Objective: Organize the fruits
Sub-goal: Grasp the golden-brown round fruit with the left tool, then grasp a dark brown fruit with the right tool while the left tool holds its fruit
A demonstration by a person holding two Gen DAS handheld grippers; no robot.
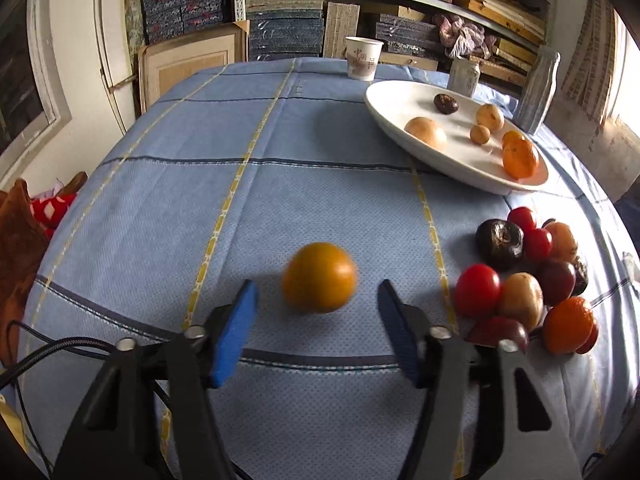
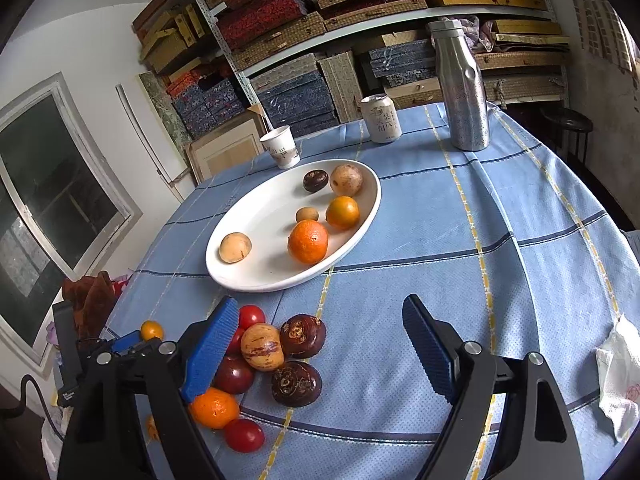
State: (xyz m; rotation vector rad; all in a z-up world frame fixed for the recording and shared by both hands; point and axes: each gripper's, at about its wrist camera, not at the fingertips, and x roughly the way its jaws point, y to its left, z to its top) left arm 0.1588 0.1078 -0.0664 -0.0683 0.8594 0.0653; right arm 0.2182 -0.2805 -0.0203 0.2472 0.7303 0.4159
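While untouched, orange fruit lies between left tool pads.

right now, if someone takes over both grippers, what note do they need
Left gripper: open, fingers either side of a lone orange fruit on the tablecloth, pads not touching it.
Right gripper: open, empty, over the loose fruit pile.
Done: six fruits lie in the white plate.
Left: the lone fruit and the pile of tomatoes, dark fruits and tangerines beside the plate.
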